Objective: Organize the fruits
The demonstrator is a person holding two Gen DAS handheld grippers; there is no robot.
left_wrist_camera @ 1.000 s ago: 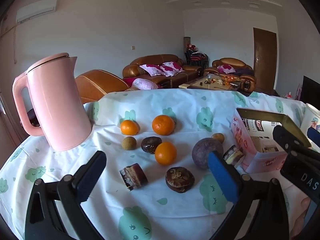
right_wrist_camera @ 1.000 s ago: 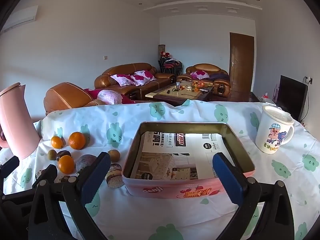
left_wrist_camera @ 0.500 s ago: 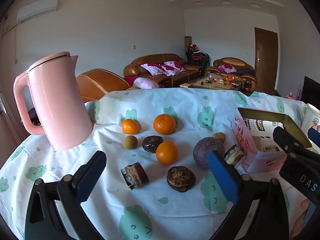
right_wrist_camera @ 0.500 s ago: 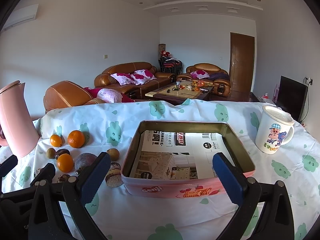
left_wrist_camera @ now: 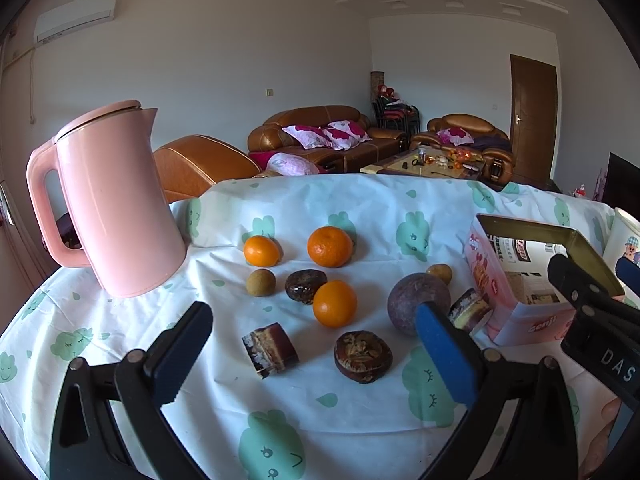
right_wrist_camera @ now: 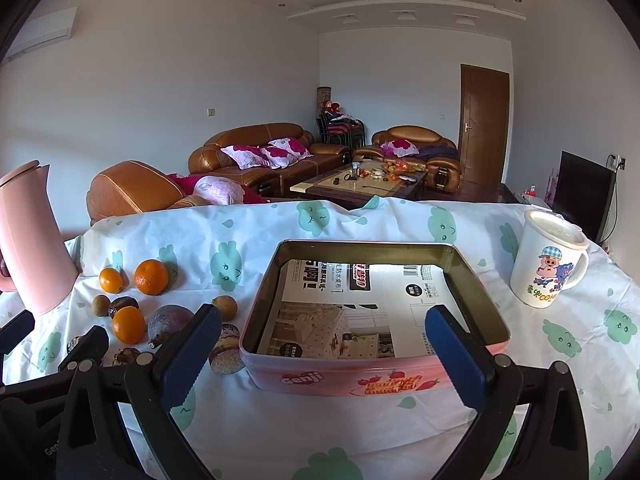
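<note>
Three oranges lie on the tablecloth: a near one (left_wrist_camera: 334, 303), a large far one (left_wrist_camera: 329, 246) and a small one (left_wrist_camera: 261, 251). A purple passion fruit (left_wrist_camera: 416, 301), two small brown fruits (left_wrist_camera: 261, 282) (left_wrist_camera: 439, 273) and dark pastries (left_wrist_camera: 363, 356) lie among them. The pink tin box (right_wrist_camera: 372, 374), lined with paper, stands to their right. My left gripper (left_wrist_camera: 316, 354) is open and empty, low in front of the fruits. My right gripper (right_wrist_camera: 324, 356) is open and empty in front of the tin.
A pink kettle (left_wrist_camera: 108, 200) stands at the left of the table. A white cartoon mug (right_wrist_camera: 546, 266) stands right of the tin. Layered cake pieces (left_wrist_camera: 270, 350) (right_wrist_camera: 226, 348) lie near the fruits. The table's far edge drops toward brown sofas.
Both views have shifted only slightly; the left gripper has drifted a little to the left. Both grippers stay open and no fruit has moved.
</note>
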